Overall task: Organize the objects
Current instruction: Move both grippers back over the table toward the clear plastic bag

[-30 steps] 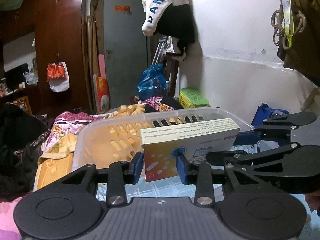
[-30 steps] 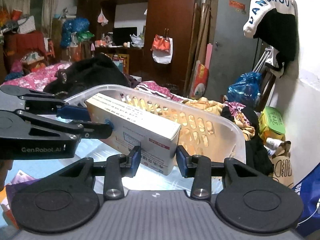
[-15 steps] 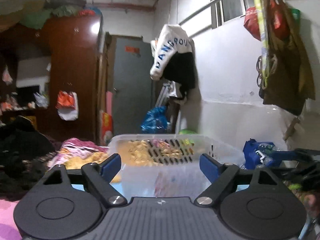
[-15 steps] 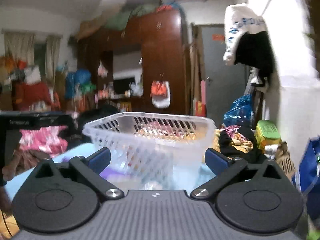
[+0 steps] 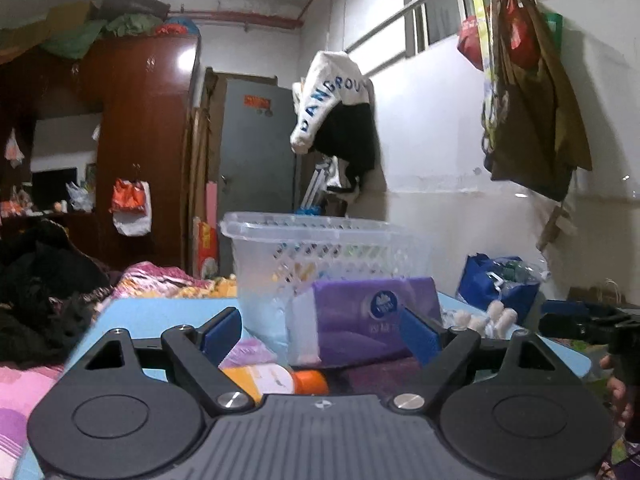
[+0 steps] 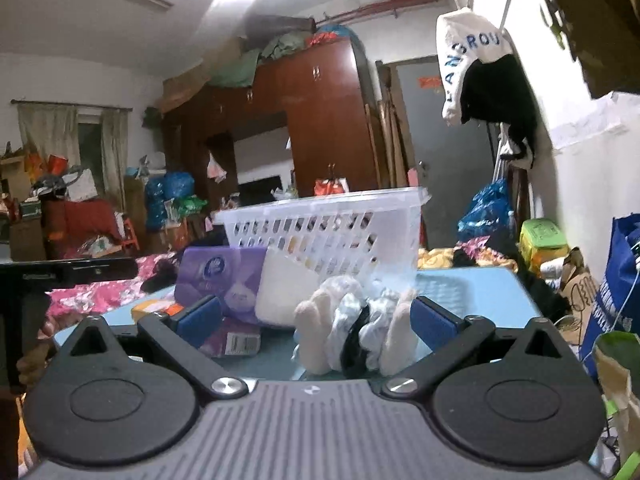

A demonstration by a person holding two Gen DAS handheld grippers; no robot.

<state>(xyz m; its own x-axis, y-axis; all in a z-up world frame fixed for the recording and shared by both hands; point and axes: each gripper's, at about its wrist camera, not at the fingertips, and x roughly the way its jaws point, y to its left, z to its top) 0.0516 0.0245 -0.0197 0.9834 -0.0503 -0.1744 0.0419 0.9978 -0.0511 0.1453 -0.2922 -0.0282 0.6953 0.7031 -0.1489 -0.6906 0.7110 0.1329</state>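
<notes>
Blue table (image 5: 160, 316) with basket (image 5: 320, 240), tissues (image 5: 372, 312)

The left tongs (image 5: 320, 334) fill the lower middle of their own view, blue pads (image 5: 221, 332) spread wide, nothing pressed between them. The right tongs (image 6: 316, 320) stand just as wide at lower centre (pointing roughly level), and their dark fingers also show at the right edge of the left view.

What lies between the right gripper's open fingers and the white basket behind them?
In the right wrist view, a bundle of rolled socks lies on the blue table between the right gripper and the white basket.
</notes>
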